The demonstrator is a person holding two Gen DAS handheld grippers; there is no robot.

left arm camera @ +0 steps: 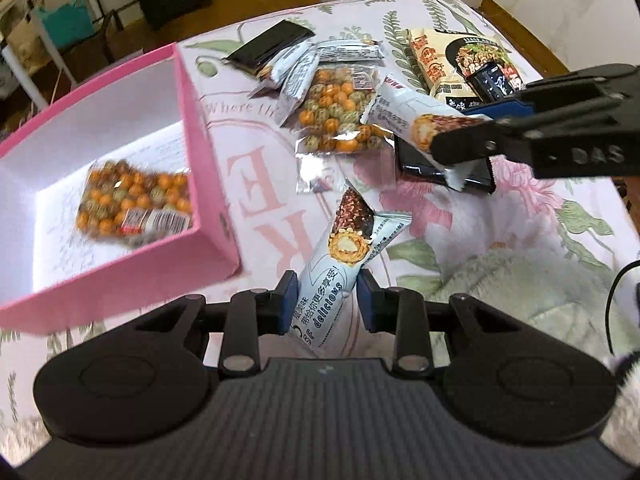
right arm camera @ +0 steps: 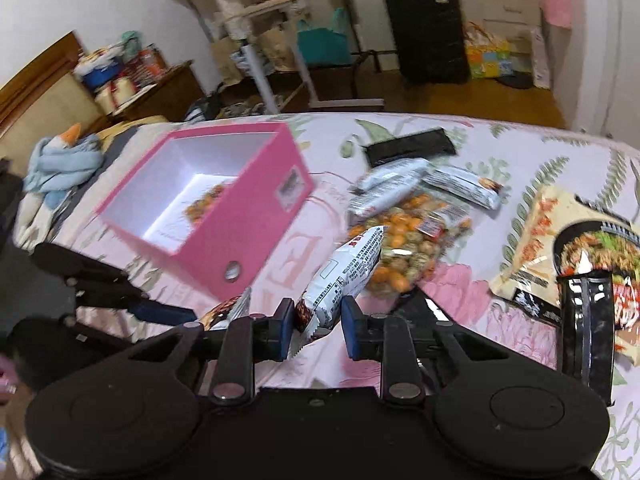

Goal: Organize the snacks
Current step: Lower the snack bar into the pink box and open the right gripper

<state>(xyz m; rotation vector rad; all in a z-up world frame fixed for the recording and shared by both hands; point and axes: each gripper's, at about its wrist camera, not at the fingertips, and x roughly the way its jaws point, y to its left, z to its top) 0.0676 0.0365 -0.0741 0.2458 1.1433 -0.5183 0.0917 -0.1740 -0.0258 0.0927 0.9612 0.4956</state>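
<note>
My left gripper (left arm camera: 328, 300) is shut on a light-blue chocolate roll bar (left arm camera: 340, 264) and holds it above the bedspread, right of the pink box (left arm camera: 204, 168). The box holds one bag of orange coated peanuts (left arm camera: 134, 202). My right gripper (right arm camera: 316, 326) is shut on a white snack bar (right arm camera: 340, 280) and holds it above the bed; it shows in the left wrist view (left arm camera: 460, 140) at the right. A second peanut bag (left arm camera: 340, 120) and several white bars (left arm camera: 296, 72) lie in a pile behind.
A noodle packet (right arm camera: 560, 248) and a black sachet (right arm camera: 588, 320) lie at the right. A black pouch (left arm camera: 268, 46) lies at the far side. A black flat object (left arm camera: 440, 164) lies under my right gripper. A fluffy white blanket (left arm camera: 500, 280) is near right.
</note>
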